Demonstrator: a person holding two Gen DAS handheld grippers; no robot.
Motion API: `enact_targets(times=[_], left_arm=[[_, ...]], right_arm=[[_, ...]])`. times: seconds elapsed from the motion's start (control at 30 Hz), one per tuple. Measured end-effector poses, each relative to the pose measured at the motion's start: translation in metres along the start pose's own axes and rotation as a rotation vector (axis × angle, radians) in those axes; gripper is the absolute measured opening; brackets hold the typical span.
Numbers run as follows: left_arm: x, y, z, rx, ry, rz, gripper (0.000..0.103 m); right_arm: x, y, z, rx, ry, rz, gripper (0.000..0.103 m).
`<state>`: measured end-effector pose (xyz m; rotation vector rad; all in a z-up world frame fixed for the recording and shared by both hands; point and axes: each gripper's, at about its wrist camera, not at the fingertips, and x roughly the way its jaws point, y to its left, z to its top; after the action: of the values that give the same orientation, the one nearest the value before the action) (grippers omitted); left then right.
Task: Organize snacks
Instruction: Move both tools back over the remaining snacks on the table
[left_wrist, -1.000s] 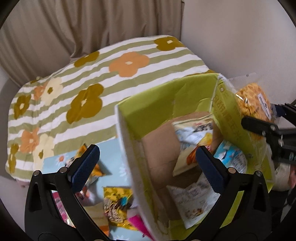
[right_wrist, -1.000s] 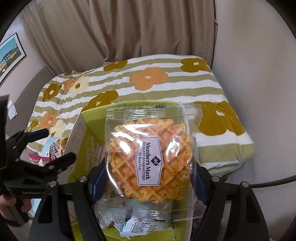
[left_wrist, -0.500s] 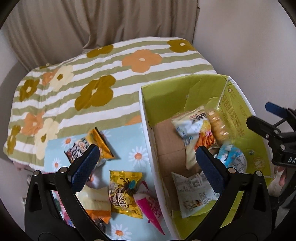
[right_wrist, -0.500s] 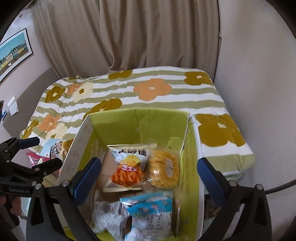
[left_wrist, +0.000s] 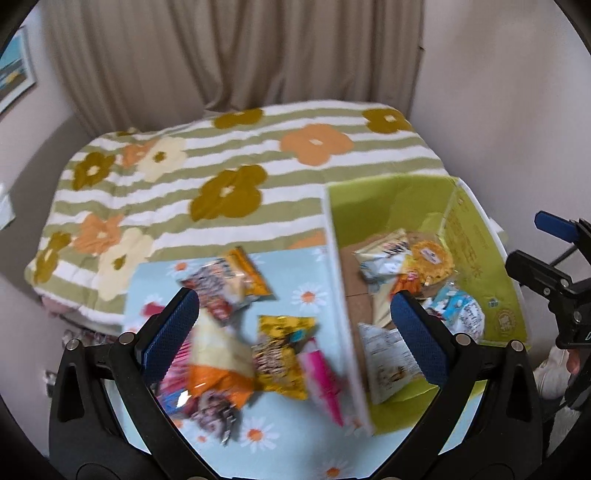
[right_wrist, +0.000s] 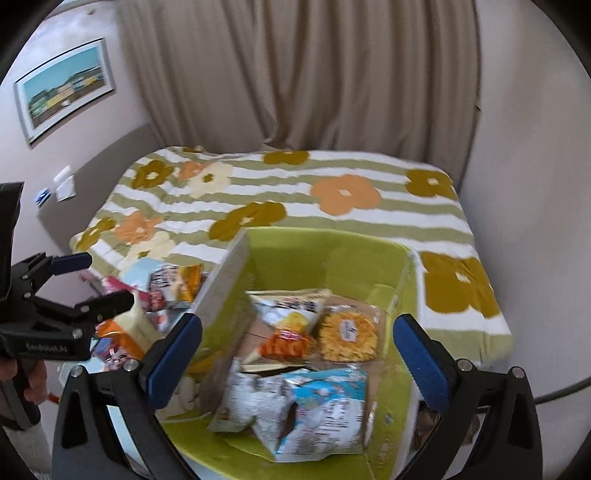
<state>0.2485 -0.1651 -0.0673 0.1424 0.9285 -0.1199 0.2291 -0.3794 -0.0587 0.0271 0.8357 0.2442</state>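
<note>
A green cardboard box (left_wrist: 480, 236) (right_wrist: 332, 254) stands on the bed and holds several snack packs. The clear-wrapped waffle (right_wrist: 347, 336) lies in it beside a white and orange chip bag (right_wrist: 291, 314), also seen in the left wrist view (left_wrist: 432, 258). A blue-white pack (right_wrist: 325, 410) lies nearer. Several loose snack packs lie left of the box on a light-blue daisy cloth (left_wrist: 306, 280), among them a yellow pack (left_wrist: 284, 354) and a pink one (left_wrist: 325, 380). My left gripper (left_wrist: 291, 332) is open and empty above those packs. My right gripper (right_wrist: 295, 354) is open and empty above the box.
A striped green blanket with big flowers (left_wrist: 229, 192) covers the bed behind the box. Beige curtains (right_wrist: 295, 74) hang at the back. A wall stands close on the right (right_wrist: 535, 147). A framed picture (right_wrist: 66, 88) hangs at the left.
My right gripper opened and dropped the waffle into the box, then rose and pulled back. My left gripper moved back and left, bringing the loose packs into view.
</note>
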Motion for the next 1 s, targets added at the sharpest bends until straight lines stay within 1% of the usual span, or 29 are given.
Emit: enact_targets(times=[0.1,0.17,0.23,0.3,0.43,0.57,0.7,0.73,0.93,1.0], left_arm=[[-0.022,0.033,-0.006,-0.053,-0.017,0.051,0.103],[-0.035,0.06,-0.01,-0.097,-0.028,0.087,0.103],[-0.043,0.082,-0.013,-0.13,-0.033,0.108,0.103],[-0.048,0.105,-0.018,-0.161,-0.036,0.125,0.103],[-0.044,0.145,-0.027,-0.187,-0.028,0.136,0.103],[-0.029,0.18,-0.035,-0.175,0.008,0.089,0.103],[-0.008,0.203,-0.042,-0.104,0.047,0.052,0.103],[-0.001,0.209,-0.043,-0.092,0.061,0.031,0.103],[0.038,0.222,-0.05,0.003,0.127,-0.083,0.103],[0.053,0.223,-0.054,0.04,0.161,-0.132,0.103]], right_arm=[[-0.004,0.021,0.004,-0.013,-0.022,0.051,0.103],[-0.005,0.035,0.004,-0.016,-0.034,0.068,0.103],[-0.003,0.052,0.006,-0.016,-0.041,0.088,0.103],[0.002,0.069,0.006,-0.029,-0.041,0.103,0.103],[0.014,0.107,0.002,-0.054,-0.029,0.107,0.103],[0.033,0.149,-0.007,-0.05,0.009,0.081,0.103],[0.054,0.179,-0.021,-0.027,0.055,0.054,0.103],[0.062,0.188,-0.027,-0.014,0.075,0.046,0.103],[0.091,0.222,-0.054,0.03,0.131,0.004,0.103],[0.099,0.23,-0.062,0.041,0.146,-0.012,0.103]])
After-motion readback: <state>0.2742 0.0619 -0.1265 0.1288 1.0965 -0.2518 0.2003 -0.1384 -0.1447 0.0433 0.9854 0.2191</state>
